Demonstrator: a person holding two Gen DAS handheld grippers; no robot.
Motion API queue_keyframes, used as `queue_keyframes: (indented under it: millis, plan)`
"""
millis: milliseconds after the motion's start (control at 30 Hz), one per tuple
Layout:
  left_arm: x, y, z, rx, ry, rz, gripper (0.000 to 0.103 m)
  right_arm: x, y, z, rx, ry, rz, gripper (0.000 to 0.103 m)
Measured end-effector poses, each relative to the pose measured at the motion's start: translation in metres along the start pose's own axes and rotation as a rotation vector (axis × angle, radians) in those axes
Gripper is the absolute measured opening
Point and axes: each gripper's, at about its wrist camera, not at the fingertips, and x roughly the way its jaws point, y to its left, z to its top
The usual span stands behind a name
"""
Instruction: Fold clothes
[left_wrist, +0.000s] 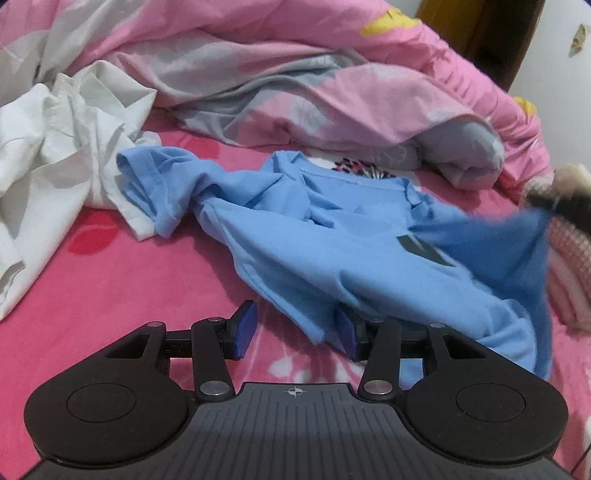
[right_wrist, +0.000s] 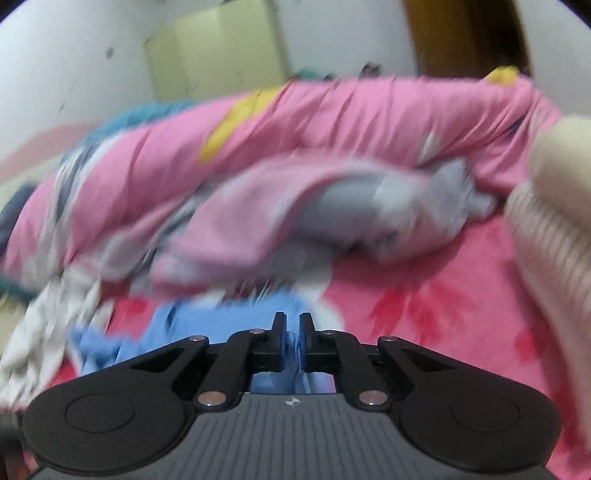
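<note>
Blue shirt (left_wrist: 332, 251) hem between spread left claw (left_wrist: 295, 332), seemingly pinched in right claw (right_wrist: 293, 339)

The bed (left_wrist: 110, 280) is covered by a bright pink sheet with red and white flower prints. Directly on it lie 3 main things. A light blue T-shirt (left_wrist: 332, 251) is spread rumpled across the middle. A crumpled white garment (left_wrist: 62, 155) sits at the left, touching the blue sleeve. A bunched pink and grey quilt (left_wrist: 295, 74) with yellow patches runs along the far side. In the blurred right wrist view, a cream ribbed fabric (right_wrist: 554, 258) lies at the right edge.
</note>
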Motion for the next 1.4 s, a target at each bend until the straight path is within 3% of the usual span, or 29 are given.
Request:
queue_keyframes:
  millis: [167, 233, 333, 467, 567, 600, 633, 700, 800, 867, 1000, 1067, 1167, 1233, 1400]
  plan:
    - [0.007, 0.001, -0.002, 0.024, -0.039, -0.006, 0.046, 0.005, -0.016, 0.030, 0.068, -0.074, -0.036, 0.007]
    - [0.009, 0.003, -0.003, 0.020, -0.051, -0.011, 0.045, 0.020, -0.022, 0.033, 0.076, -0.084, -0.097, 0.007]
    - [0.010, 0.002, -0.002, 0.019, -0.070, -0.015, 0.043, 0.054, -0.034, 0.027, 0.122, -0.008, -0.166, 0.008]
    - [0.008, 0.002, -0.003, 0.036, -0.085, -0.015, 0.043, 0.081, -0.055, 0.007, 0.255, 0.190, -0.180, 0.015]
    - [0.006, 0.002, -0.003, 0.037, -0.096, -0.017, 0.043, 0.052, -0.064, -0.006, 0.344, 0.173, -0.113, 0.029]
    - [0.006, 0.002, -0.003, 0.036, -0.101, -0.017, 0.042, 0.032, -0.063, -0.010, 0.353, 0.140, -0.077, 0.040]
    - [0.005, 0.002, -0.004, 0.036, -0.111, -0.013, 0.041, 0.014, -0.061, -0.012, 0.355, 0.115, -0.043, 0.045]
    - [0.000, 0.000, -0.005, 0.041, -0.139, -0.011, 0.023, -0.018, -0.057, -0.023, 0.359, 0.102, 0.050, 0.046]
    - [-0.004, -0.002, -0.004, 0.035, -0.150, -0.029, 0.007, -0.056, -0.047, -0.049, 0.365, 0.152, 0.194, 0.048]
    - [-0.005, -0.003, -0.004, 0.028, -0.149, -0.024, 0.005, -0.067, -0.034, -0.071, 0.344, 0.223, 0.232, 0.049]
    - [-0.009, -0.003, -0.003, 0.014, -0.159, -0.030, 0.003, -0.067, 0.005, -0.112, 0.217, 0.343, 0.204, 0.049]
    - [-0.012, -0.002, -0.002, 0.008, -0.170, -0.043, 0.002, -0.065, 0.027, -0.125, 0.132, 0.336, 0.196, 0.049]
    - [-0.015, -0.002, 0.000, 0.006, -0.183, -0.070, 0.002, -0.064, 0.055, -0.133, 0.021, 0.282, 0.178, 0.044]
    - [-0.015, -0.001, 0.000, -0.002, -0.186, -0.085, 0.002, -0.061, 0.063, -0.131, 0.018, 0.260, 0.196, 0.011]
    - [-0.025, 0.007, 0.005, -0.048, -0.222, -0.133, 0.002, -0.077, 0.063, -0.107, 0.086, 0.121, 0.287, 0.009]
